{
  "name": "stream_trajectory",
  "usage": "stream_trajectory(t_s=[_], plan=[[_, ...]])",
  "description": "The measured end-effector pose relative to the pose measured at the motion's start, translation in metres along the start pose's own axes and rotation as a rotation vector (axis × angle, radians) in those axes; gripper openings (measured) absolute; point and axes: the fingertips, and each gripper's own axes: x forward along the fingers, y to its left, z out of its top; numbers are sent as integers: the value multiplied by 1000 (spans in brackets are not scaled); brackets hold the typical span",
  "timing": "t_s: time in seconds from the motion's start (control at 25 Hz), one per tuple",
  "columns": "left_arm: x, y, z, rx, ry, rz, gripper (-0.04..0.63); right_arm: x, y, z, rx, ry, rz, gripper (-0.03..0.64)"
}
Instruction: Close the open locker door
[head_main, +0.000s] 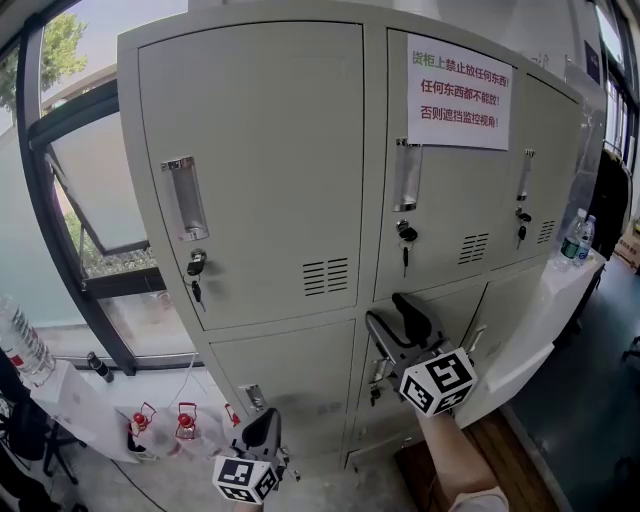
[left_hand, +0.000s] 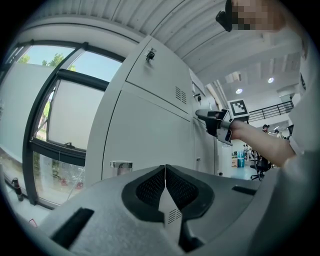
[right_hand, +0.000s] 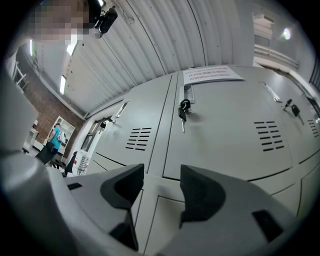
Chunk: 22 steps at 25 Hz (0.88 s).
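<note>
Big windows fill the left of the frame, beside grey lockers. No door stands wide. The locker door (head_main: 455, 310) in the middle looks almost flat, and the right gripper (head_main: 388, 310) sits right at it, jaws apart, holding nothing. The left gripper (head_main: 262, 425), bottom middle, is closed and empty. The door is probably thin metal, stiff and light. Push its flat face near the handle edge.

The floor (head_main: 340, 492) carries the grey locker (head_main: 270, 180) — small red items (head_main: 186, 419) nearby.
</note>
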Motion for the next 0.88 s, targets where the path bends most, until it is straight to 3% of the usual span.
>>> stream_trajectory(t_s=[0.4,0.88], plan=[[14,-37,2,5,-12,-88,11,-45,-18,1,-26,31,-69,218],[39,-114,-3,-6,-10,-254,11,-152,-58,-4,-37,95,-246,218]])
